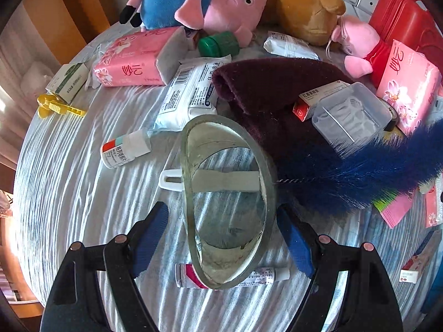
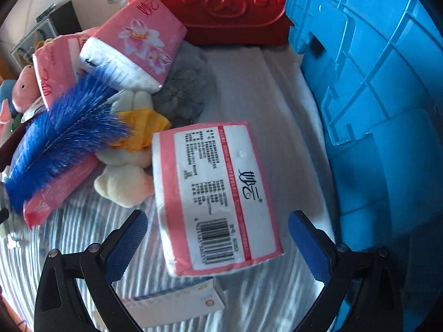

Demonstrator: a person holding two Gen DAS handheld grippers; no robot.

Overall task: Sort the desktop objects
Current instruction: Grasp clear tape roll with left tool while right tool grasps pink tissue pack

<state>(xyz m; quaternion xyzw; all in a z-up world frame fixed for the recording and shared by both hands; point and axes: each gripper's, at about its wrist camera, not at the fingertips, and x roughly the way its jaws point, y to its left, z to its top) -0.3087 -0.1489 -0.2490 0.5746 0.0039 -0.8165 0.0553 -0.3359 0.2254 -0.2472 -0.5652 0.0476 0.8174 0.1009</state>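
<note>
Left wrist view: left gripper (image 1: 223, 238), jaws spread, straddles a clear tape roll (image 1: 228, 202) standing on edge on the striped cloth (image 1: 69, 166), pads not touching it; ointment tube (image 1: 265, 275) beneath. Right wrist view: right gripper (image 2: 217, 244), jaws spread, flanks a pink tissue pack (image 2: 214, 193) near the blue crate (image 2: 382, 110), contact not discernible.

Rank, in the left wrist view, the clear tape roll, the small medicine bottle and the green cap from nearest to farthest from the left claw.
1. Clear tape roll: between the fingers of the left claw.
2. Small medicine bottle: ahead, to the left.
3. Green cap: far back, by the pink pig plush.
</note>
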